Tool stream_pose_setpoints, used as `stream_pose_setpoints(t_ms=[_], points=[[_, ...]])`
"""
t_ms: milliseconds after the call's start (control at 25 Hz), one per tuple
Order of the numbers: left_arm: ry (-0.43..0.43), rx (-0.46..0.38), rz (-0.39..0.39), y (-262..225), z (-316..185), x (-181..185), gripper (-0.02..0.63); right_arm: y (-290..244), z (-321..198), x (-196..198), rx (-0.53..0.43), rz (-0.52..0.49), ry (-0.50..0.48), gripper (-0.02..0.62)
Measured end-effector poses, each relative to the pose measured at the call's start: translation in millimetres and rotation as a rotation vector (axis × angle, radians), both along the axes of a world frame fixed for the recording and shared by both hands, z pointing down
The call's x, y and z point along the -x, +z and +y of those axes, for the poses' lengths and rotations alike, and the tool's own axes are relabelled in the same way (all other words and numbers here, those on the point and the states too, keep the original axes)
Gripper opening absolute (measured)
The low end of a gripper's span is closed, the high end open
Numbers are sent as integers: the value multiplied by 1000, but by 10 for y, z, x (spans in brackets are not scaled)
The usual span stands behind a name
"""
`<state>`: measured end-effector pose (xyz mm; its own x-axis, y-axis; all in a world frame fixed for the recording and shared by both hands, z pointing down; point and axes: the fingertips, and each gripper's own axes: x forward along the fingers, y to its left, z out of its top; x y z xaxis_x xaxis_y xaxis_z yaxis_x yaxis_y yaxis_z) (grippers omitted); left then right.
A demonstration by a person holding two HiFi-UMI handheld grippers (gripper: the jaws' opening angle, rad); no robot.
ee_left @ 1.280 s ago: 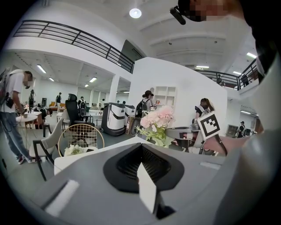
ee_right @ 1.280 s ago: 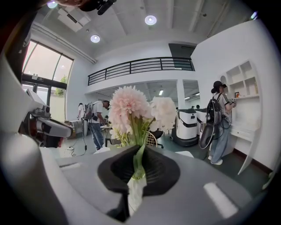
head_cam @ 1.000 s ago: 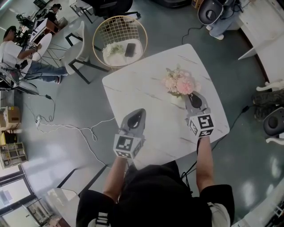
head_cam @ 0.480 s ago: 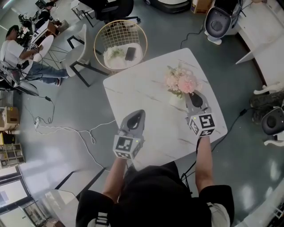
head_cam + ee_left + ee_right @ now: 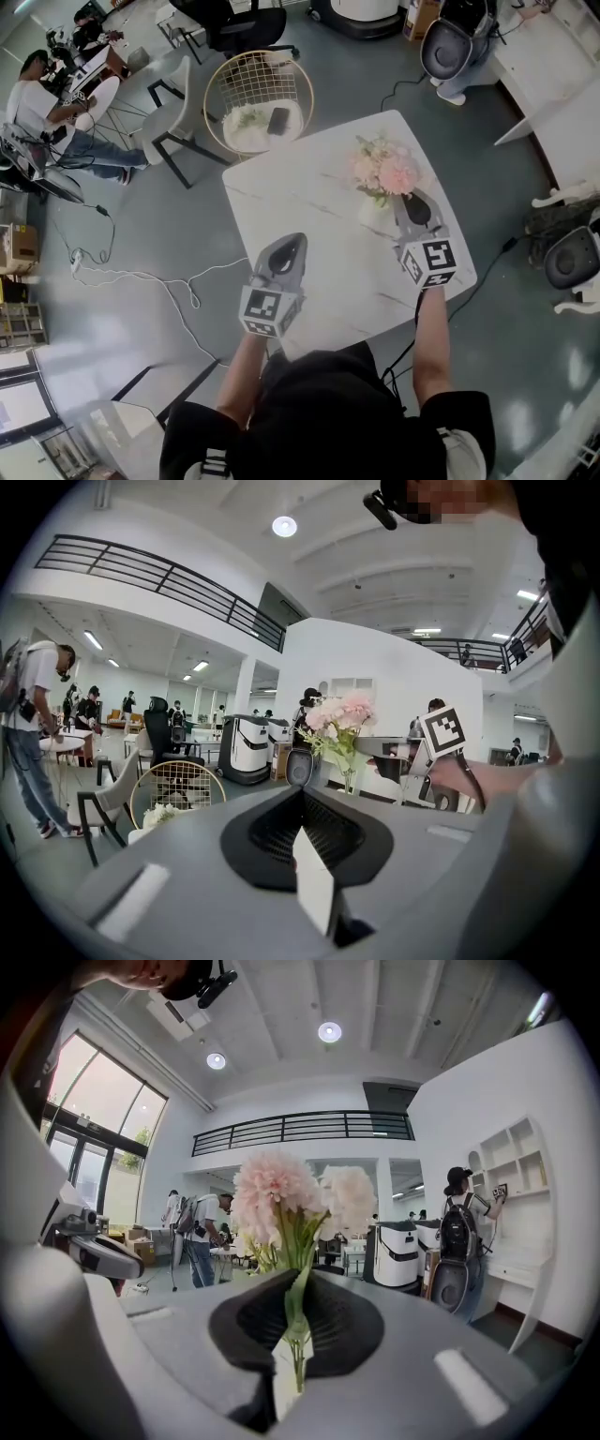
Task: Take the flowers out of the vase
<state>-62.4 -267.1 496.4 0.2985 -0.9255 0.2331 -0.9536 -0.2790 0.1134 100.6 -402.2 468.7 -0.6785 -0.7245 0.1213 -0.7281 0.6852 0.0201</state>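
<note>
Right gripper (image 5: 298,1330) was clamped shut on the green stems and had risen over the last second, the pink flowers (image 5: 281,1199) riding up with it! Left gripper (image 5: 302,808) hung closed, empty. Beyond, the white vase (image 5: 372,215) stayed on the table (image 5: 300,202). Whether the stems had cleared its mouth, I couldn't tell.

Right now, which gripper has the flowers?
The right gripper: its jaws are closed on the green stems of the flowers. The left gripper has nothing between its jaws.

No legible text or signs anywhere.
</note>
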Motion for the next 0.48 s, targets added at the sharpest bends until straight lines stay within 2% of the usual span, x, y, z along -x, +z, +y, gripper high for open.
stream_pose_setpoints(t_ms=[480], points=[[7, -32, 17, -201, 224, 6, 8, -430, 183, -22, -70, -26, 20, 14]])
